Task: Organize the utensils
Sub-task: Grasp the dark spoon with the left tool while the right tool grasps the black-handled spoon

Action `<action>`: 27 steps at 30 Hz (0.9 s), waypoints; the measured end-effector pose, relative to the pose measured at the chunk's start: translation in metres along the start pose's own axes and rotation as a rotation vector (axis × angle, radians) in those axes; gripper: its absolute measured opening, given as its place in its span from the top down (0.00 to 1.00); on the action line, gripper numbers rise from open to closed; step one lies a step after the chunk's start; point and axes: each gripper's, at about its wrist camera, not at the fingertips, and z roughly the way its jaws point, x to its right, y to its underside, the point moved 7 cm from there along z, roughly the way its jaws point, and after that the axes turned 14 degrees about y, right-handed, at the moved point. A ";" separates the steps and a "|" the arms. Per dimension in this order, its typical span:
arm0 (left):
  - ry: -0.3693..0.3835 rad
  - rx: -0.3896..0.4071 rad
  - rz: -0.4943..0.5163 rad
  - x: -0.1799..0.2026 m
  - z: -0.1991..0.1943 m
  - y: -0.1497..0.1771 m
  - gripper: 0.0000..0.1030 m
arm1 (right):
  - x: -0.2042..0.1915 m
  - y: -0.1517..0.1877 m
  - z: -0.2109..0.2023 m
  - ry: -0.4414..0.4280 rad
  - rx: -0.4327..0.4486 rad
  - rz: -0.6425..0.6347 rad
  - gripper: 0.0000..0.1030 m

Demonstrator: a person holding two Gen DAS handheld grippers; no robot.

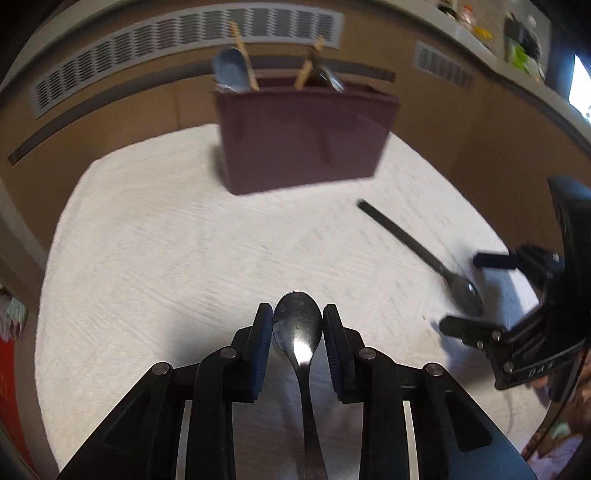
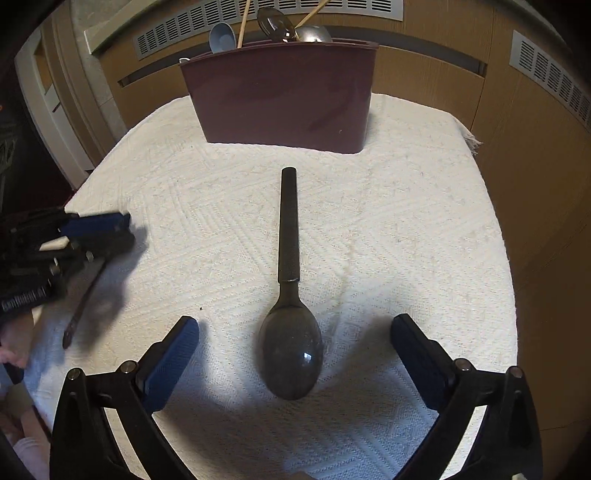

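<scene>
Steel spoon (image 1: 297, 328), stiff and slippery, being clenched at its bowl by left tool (image 1: 294, 325); dark spoon (image 2: 290, 295) lying before maroon caddy (image 2: 280, 96), between splayed, empty right tool (image 2: 294, 347); textured handle probably offering surest purchase.

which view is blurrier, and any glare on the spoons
Left wrist view: motion-smeared, the holder and cloth soft; a bright glare spot sits on the metal spoon between the left tongs. Right wrist view: sharp, only the left tongs at its edge blurred; the dark spoon shows a tiny glint; fisheye bends the vents.
</scene>
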 end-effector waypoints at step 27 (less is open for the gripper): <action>0.031 0.148 -0.142 -0.022 -0.043 -0.011 0.72 | -0.006 -0.063 0.026 0.058 0.017 -0.054 0.72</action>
